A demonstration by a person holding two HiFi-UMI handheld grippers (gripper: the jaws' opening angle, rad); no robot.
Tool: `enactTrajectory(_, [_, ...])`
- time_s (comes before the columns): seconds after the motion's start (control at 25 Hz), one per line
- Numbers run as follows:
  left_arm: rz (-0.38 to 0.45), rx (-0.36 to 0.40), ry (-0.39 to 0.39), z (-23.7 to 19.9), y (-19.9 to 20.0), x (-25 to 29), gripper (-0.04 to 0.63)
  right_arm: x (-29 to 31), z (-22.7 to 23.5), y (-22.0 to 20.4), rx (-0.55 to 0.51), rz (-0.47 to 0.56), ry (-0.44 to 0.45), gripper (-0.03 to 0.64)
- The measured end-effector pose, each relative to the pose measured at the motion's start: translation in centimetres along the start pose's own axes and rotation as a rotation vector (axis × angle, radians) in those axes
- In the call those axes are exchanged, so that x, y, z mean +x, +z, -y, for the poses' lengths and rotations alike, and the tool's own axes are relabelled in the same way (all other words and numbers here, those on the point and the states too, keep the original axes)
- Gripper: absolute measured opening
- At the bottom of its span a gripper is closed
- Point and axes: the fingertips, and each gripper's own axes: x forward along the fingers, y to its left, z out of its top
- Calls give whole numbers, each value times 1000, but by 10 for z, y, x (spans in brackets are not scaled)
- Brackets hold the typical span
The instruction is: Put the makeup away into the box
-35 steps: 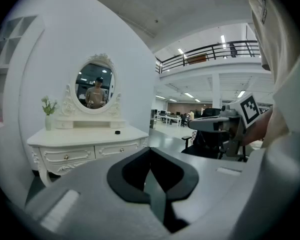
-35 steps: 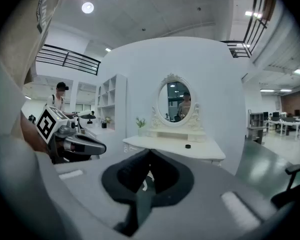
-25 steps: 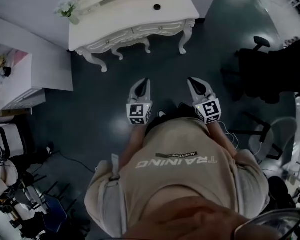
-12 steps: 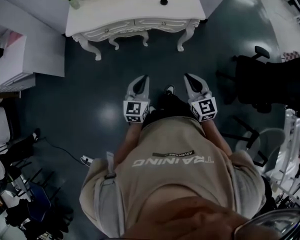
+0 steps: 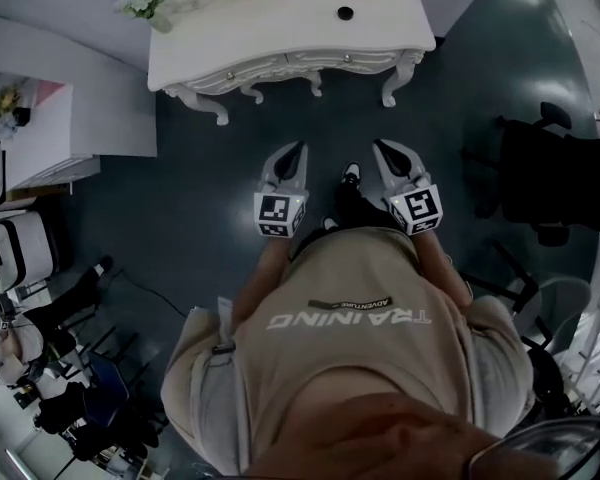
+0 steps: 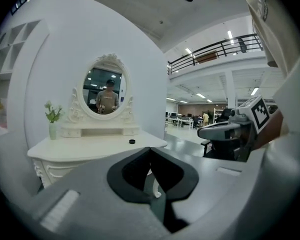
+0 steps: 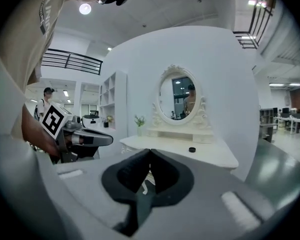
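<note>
A white carved dressing table point(image 5: 280, 28) stands ahead of me, across a stretch of dark floor. One small round black item point(image 5: 345, 13) lies on its top, also visible from the left gripper view point(image 6: 132, 141) and the right gripper view point(image 7: 191, 149). An oval mirror point(image 6: 105, 86) rises at the back of the table. My left gripper point(image 5: 299, 148) and right gripper point(image 5: 379, 146) are held out side by side at waist height, both shut and holding nothing. Each is well short of the table.
A vase of flowers point(image 5: 145, 1) stands on the table's left end. A white cabinet point(image 5: 40, 138) is on the left and black office chairs point(image 5: 540, 168) on the right. Stands and cables point(image 5: 70, 388) crowd the lower left floor.
The person has stepped on across the floor towards the dressing table, carrying both grippers forward with them. The jaws of both have stayed shut.
</note>
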Motion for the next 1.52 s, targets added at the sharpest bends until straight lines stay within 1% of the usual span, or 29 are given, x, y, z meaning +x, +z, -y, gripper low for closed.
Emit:
enactTrajectory(0.08, [-8,17,-22,-7,14,30,6,19,22,4,22,13,22,3])
enactTrajectory(0.16, [-1,15,-45,-9,30,54,8,34,42,6,41,24,45,3])
enactTrajectory(0.32, [0,33,-65,-19,56,102,8,64,77,20,14,33,72,3])
enactTrajectory(0.44, [2,40,-53,-29,68,131,8,86,94,28,-8,34,105,3])
enactTrajectory(0.56, [1,28,-30,-36,68,155,8,106,108,23,-17,21,147,3])
enactTrajectory(0.68, [-20,4,-8,-41,61,164,8,123,118,21,-2,6,167,3])
enactTrajectory(0.8, [-43,4,15,-57,59,166,8,142,124,23,14,-16,172,3])
enactTrajectory(0.88, [-48,-2,33,-73,59,170,8,156,130,19,14,-37,159,3])
enactTrajectory(0.96, [-53,-11,35,-87,55,175,8,168,138,14,33,-46,131,3])
enactTrajectory(1.08, [-75,-18,7,-101,50,180,8,180,144,7,73,-62,90,3])
enactTrajectory(1.16, [-74,-4,-11,-110,53,186,8,189,148,7,81,-69,75,3])
enactTrajectory(1.24, [-60,18,-28,-124,60,198,8,205,154,11,85,-56,60,3])
enactTrajectory(1.4, [-35,-4,-78,-152,79,230,8,238,162,33,83,-25,3,3])
enactTrajectory(1.52, [-10,15,-116,-173,100,248,8,260,162,49,64,-28,-18,3])
